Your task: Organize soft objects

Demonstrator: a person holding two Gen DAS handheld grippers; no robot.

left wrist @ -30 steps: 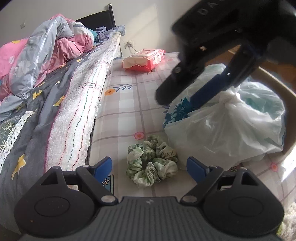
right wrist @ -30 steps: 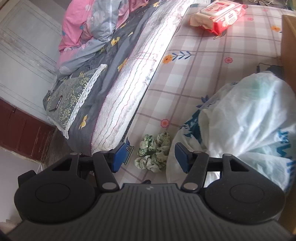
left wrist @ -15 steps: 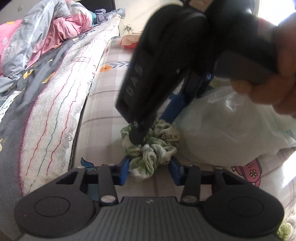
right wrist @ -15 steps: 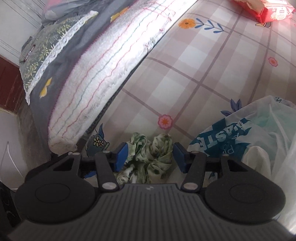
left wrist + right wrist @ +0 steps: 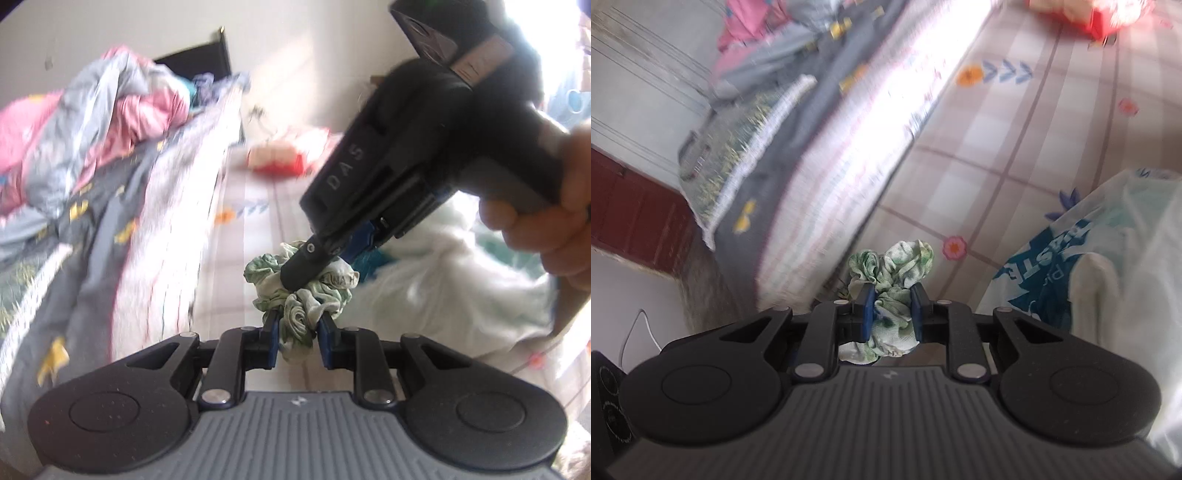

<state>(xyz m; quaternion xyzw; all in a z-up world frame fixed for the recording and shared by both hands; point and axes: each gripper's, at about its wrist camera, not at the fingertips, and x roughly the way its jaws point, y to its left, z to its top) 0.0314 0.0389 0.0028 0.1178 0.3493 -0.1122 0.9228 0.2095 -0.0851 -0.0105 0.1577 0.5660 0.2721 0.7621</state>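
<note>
A green and white tie-dye scrunchie (image 5: 301,291) is held by both grippers above the checked bed sheet (image 5: 255,206). My left gripper (image 5: 297,334) is shut on its near side. My right gripper (image 5: 891,308) is shut on the scrunchie (image 5: 892,275) too; in the left wrist view it comes down from the upper right (image 5: 325,258), with the person's hand on its handle. Both views are blurred by motion.
A white plastic bag with teal print (image 5: 1082,280) lies right of the scrunchie, also in the left wrist view (image 5: 454,266). A folded quilt (image 5: 162,206) and bedding pile (image 5: 110,122) lie left. A red wipes pack (image 5: 284,158) lies at the far end.
Both grippers closed from open onto the scrunchie, which lay on the sheet a second ago. It now hangs between them, lifted off the sheet. The views swing with motion.
</note>
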